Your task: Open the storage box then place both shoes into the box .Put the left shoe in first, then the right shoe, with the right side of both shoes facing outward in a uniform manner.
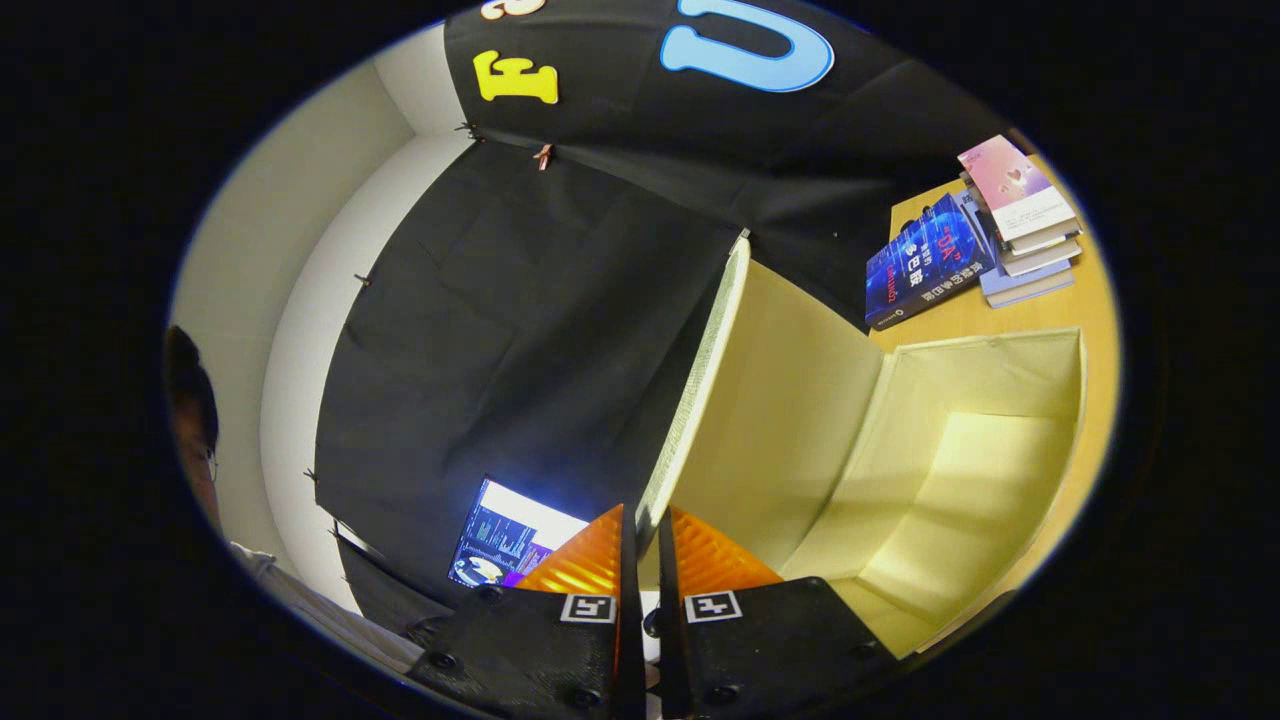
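Gripper view: claw (640, 520) pinches the raised lid (700, 380) of the storage box (960, 480), so opening is nearly done; the box looks bare inside, both shoes remaining.

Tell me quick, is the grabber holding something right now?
Gripper: jaws closed on the edge of the storage box lid, holding it raised, with the storage box open beyond.
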